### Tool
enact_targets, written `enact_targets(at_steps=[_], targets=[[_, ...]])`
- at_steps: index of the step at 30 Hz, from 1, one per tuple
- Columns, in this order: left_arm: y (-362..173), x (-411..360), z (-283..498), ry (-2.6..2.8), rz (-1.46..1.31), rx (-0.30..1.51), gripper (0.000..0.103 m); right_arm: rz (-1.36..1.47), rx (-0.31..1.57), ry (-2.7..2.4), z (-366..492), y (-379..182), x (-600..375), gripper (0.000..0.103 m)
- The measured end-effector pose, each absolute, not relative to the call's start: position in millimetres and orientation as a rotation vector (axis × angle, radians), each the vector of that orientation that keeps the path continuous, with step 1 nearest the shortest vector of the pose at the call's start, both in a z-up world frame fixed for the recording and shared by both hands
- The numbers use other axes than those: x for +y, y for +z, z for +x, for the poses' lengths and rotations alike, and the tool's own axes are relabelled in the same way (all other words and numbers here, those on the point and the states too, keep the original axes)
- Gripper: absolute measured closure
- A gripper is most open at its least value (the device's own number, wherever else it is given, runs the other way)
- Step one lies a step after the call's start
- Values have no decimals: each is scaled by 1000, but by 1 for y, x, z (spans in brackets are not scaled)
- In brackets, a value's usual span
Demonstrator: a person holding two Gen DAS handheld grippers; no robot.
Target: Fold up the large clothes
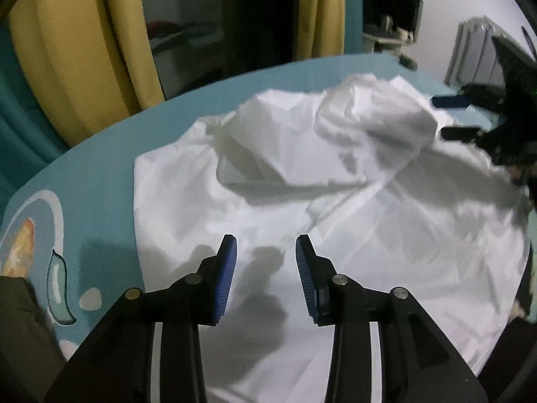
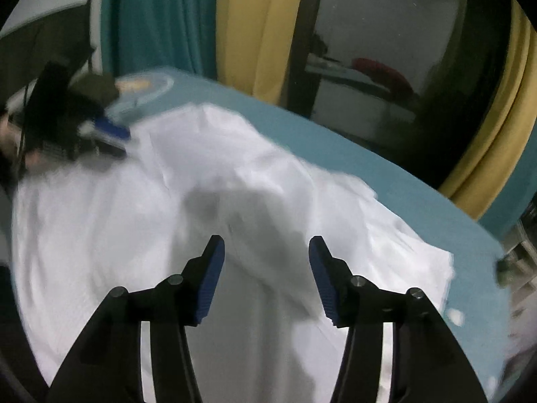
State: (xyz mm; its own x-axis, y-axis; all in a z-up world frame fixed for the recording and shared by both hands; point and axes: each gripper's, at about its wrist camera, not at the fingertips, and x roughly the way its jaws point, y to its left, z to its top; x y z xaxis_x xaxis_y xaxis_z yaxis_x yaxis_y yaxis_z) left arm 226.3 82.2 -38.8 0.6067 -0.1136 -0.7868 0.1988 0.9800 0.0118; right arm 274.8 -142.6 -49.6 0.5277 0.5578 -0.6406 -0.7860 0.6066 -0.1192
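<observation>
A: Left gripper (image 1: 265, 252)?

B: Parted, blue pads (image 1: 225, 278) well apart, nothing pinched. Hanging above the near part of the white garment (image 1: 335, 208), only its own shadow falling on the cloth between the fingers. No contact visible.

A: Right gripper (image 2: 266, 252)?

B: Wider gap than the left. Blue pads (image 2: 211, 282) clear of the fabric, nothing gripped. Also visible from the left wrist view at the far right edge (image 1: 459, 116), black frame with blue pads spread, just beside a puffed-up bunch of cloth. Touching or not: cannot tell.

A: Garment's place?

B: Spread over a teal bed cover (image 1: 100, 154), covering most of the surface. In the left wrist view, flat and smooth near the camera, heaped and crumpled toward the far side, with one folded flap lying across the middle.

A: Long axis?

B: Hard to settle. From the left wrist view, running roughly from the near edge up toward the far right, where the bunched part sits. In the right wrist view, blurred; a seam or placket down the middle, heading away from the camera. Collar end, sleeve end: cannot tell.

A: Around the bed?

B: Yellow curtains (image 1: 84, 50) behind, teal curtain (image 2: 157, 16) beside them, dark glass (image 1: 188, 27) between. Printed pattern (image 1: 30, 235) on the cover's near left corner.
</observation>
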Motion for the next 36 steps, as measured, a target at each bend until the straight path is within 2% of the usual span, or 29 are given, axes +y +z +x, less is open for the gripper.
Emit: enact_targets(at_steps=[5,8,22,25,27,30,35,36], targets=[[-24,81,244,-183,-6,859,64,-360,681,792,314,-73,-99,52],[-20,86,252,-168,-64,848,64,-355,753,846,325,-87,-88,101],[-29,86,292,-50,-67,842,64,-457,884,1011,243,-87,-111,98],[-27,86,296,-41,-78,823,64,-428,815,1040,244,-67,-120,89],[-25,88,299,-45,-99,801,64,-373,751,1019,256,-51,-124,71],[-20,93,305,-71,-148,771,64,-298,689,955,282,-40,-118,56],[-20,88,322,-62,-121,777,64,-245,723,867,323,-60,-101,56],[-26,87,328,-60,-112,815,64,-247,750,875,326,-66,-96,59]])
